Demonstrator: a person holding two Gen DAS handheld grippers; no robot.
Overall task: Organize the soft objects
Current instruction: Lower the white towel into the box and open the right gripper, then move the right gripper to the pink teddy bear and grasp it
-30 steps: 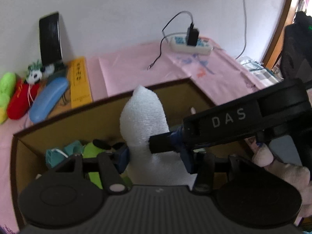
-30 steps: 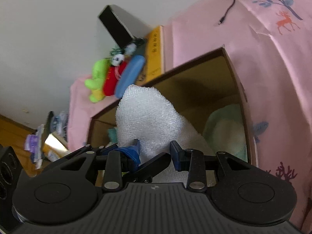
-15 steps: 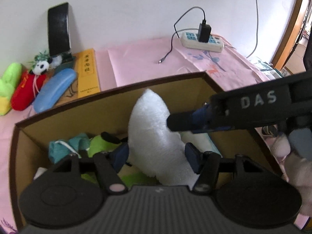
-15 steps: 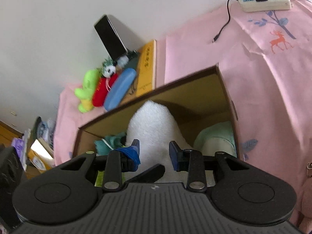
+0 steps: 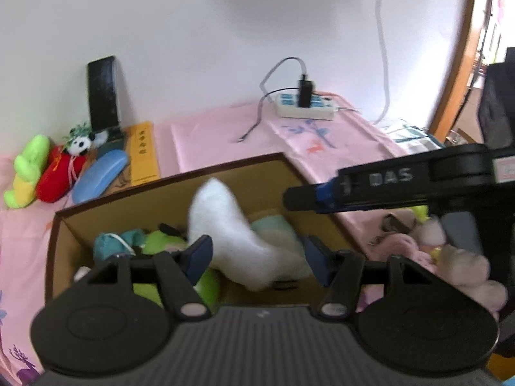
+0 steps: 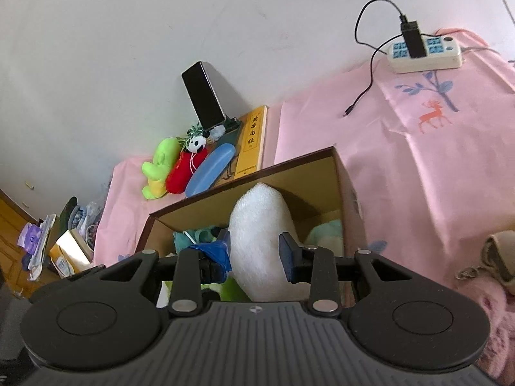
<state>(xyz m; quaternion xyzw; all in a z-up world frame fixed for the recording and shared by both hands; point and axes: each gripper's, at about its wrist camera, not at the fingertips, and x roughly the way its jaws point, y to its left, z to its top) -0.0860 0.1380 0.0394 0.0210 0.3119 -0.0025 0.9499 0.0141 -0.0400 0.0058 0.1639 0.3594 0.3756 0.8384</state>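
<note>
White fluffy plush (image 5: 225,225) sits in the brown cardboard box (image 5: 244,173); both tools, left tool (image 5: 257,254) and right tool (image 6: 256,251), are open and empty. Pink plush pile (image 5: 457,257) is left.

The white plush (image 5: 225,234) is motion-blurred, its base hidden.

Both wrist cameras look down, close, into the open brown cardboard box (image 5: 180,186) (image 6: 289,173). The 2 views share it and the far white wall (image 5: 225,32) (image 6: 161,32).
</note>
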